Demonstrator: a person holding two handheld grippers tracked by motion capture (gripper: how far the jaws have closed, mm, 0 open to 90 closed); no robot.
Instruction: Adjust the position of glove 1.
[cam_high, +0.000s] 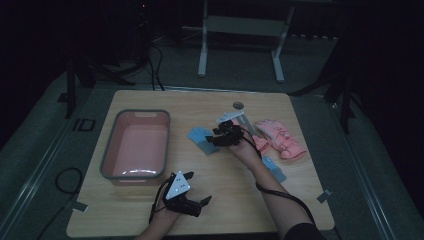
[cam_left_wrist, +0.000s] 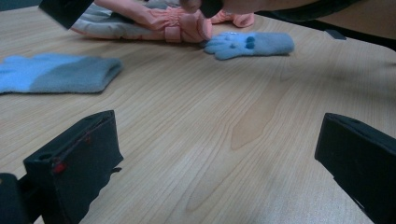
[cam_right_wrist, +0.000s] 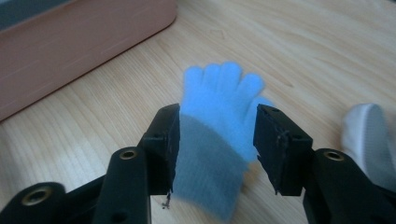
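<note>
Nearby, the right gripper (cam_right_wrist: 217, 140) straddles the blue glove (cam_right_wrist: 219, 135), jaws apart and unobstructed; pink bin (cam_high: 136, 145) beside, pink gloves (cam_high: 280, 139) behind; left gripper (cam_left_wrist: 219, 172) jaws apart.

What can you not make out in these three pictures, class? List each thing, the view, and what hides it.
- Right gripper on the blue glove: the right gripper view cannot settle whether the pads press it; the glove is blurred.
- Pink glove: left gripper view, cut off by the top edge.
- Second blue glove: high view, partly under the forearm.
- Pink tub: right gripper view, cut off by the edges.
</note>
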